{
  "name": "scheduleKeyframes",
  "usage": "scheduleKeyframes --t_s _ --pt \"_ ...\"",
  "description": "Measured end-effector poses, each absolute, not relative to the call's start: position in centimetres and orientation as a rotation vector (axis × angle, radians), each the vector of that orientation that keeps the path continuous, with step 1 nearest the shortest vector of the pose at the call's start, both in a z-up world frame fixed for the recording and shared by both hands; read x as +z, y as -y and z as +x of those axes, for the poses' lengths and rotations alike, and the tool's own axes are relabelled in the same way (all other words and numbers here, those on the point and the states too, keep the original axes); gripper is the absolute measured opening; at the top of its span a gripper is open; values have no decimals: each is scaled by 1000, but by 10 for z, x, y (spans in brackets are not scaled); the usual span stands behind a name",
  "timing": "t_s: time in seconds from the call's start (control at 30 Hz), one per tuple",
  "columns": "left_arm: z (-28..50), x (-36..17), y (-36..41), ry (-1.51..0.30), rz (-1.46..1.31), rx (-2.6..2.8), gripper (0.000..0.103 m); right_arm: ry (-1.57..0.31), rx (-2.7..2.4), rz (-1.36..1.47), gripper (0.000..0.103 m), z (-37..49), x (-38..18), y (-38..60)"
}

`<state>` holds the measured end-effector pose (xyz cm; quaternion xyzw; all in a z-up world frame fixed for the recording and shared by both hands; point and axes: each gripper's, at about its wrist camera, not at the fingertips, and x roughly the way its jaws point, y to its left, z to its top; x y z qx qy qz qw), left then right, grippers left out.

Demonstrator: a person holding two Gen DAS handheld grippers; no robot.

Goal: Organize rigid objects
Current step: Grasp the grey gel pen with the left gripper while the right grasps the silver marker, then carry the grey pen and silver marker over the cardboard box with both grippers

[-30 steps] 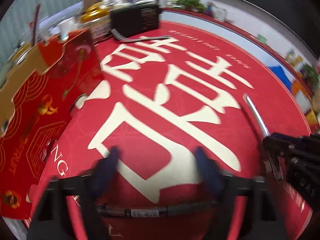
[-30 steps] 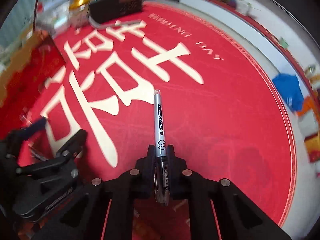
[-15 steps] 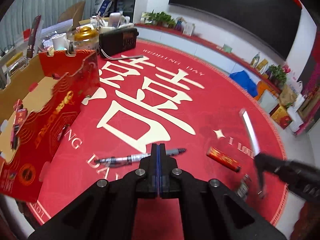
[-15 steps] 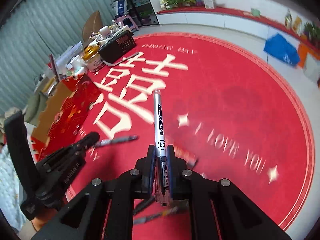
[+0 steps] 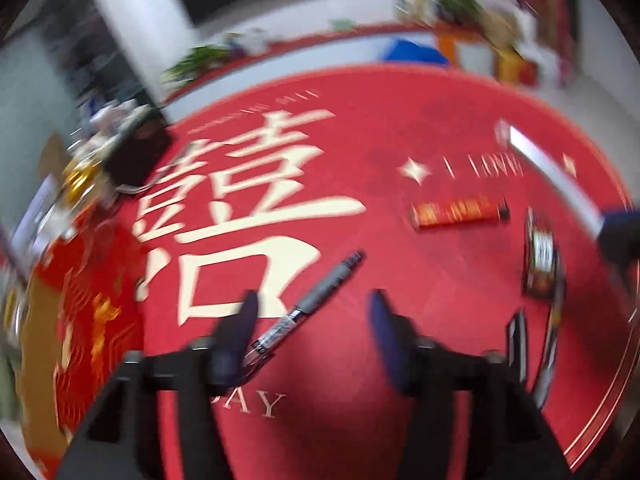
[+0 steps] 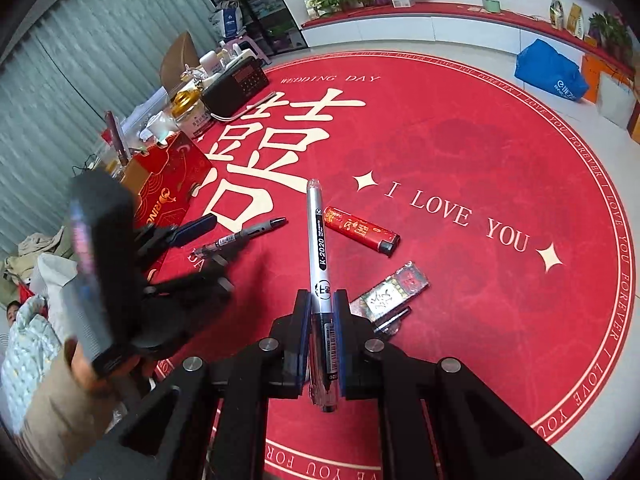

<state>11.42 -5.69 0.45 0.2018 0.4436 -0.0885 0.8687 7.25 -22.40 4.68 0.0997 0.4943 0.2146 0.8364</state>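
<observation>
The silver pen (image 6: 319,240) marked K-2020 is held in the right tool (image 6: 322,312). Its jaws are closed tight on the lower part of the barrel, and the pen sticks out forward above the red round carpet (image 6: 480,152), with its clear tip away from the camera.

A second pen, the grey pen (image 5: 316,300), lies flat on the carpet, diagonal, with its dark end toward the white character. The left tool (image 5: 312,320) hovers above it. Its jaws have just been opening and now stand well apart. The lower part of the grey pen shows between the two blue fingers (image 5: 240,328), just beside the left one, but the pads do not press on it. The left wrist view is blurred, so I cannot tell if the finger touches the pen.

On the carpet near the two pens there is a red lighter (image 6: 360,232) with a black end, and a little further a flat packet (image 6: 394,292) with red and pale print. A dark thin pen (image 6: 394,317) lies just beside the packet, partly hidden by the right tool.

At the left edge of the carpet stands a red cardboard box (image 6: 168,188) with gold print, open at the top. Behind it there is a black radio (image 6: 236,86) and a jar with a gold lid (image 6: 188,106), among other small things. A blue bag (image 6: 548,68) lies on the floor beyond the carpet.
</observation>
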Motion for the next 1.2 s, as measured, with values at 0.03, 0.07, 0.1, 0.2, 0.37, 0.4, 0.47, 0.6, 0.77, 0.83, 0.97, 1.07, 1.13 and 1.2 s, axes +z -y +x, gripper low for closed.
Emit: scheduleKeyframes --t_s 0.03,0.07,0.1,0.2,0.37,0.4,0.47,0.6,0.77,0.83,0.97,1.07,1.13,1.2 --pt "117 -1 58 -946 453 -197 70 -1045 449 218 12 72 47 225" --pt "121 -5 55 -943 465 -197 75 -1044 449 224 12 71 48 226" --pt "123 -4 52 -934 453 -187 75 -1043 448 229 12 71 48 226" --pt "146 -7 28 -972 326 -121 76 -1046 449 238 12 71 47 224" --pt "155 -10 13 -1029 188 -169 68 -1064 465 264 12 73 43 221" --pt "156 -10 13 -1047 171 -206 62 -1069 468 271 12 74 42 221" --pt "157 -8 16 -1095 148 -261 52 -1078 473 285 12 75 41 220" --pt "152 -2 34 -1131 190 -318 10 -1076 483 287 12 73 42 217" --pt "131 -2 54 -1106 237 -324 11 -1074 485 292 12 71 43 220" --pt "130 -3 54 -1099 226 -300 18 -1078 487 295 12 71 43 219" --pt "132 -4 49 -1097 246 -217 66 -1075 492 294 12 70 44 218" --pt "133 -5 47 -1098 232 -216 66 -1076 488 299 12 71 44 218" --pt "131 -4 50 -1096 249 -208 65 -1080 487 304 12 72 43 219" --pt "131 -4 53 -1118 227 -227 49 -1079 487 306 12 71 43 218"
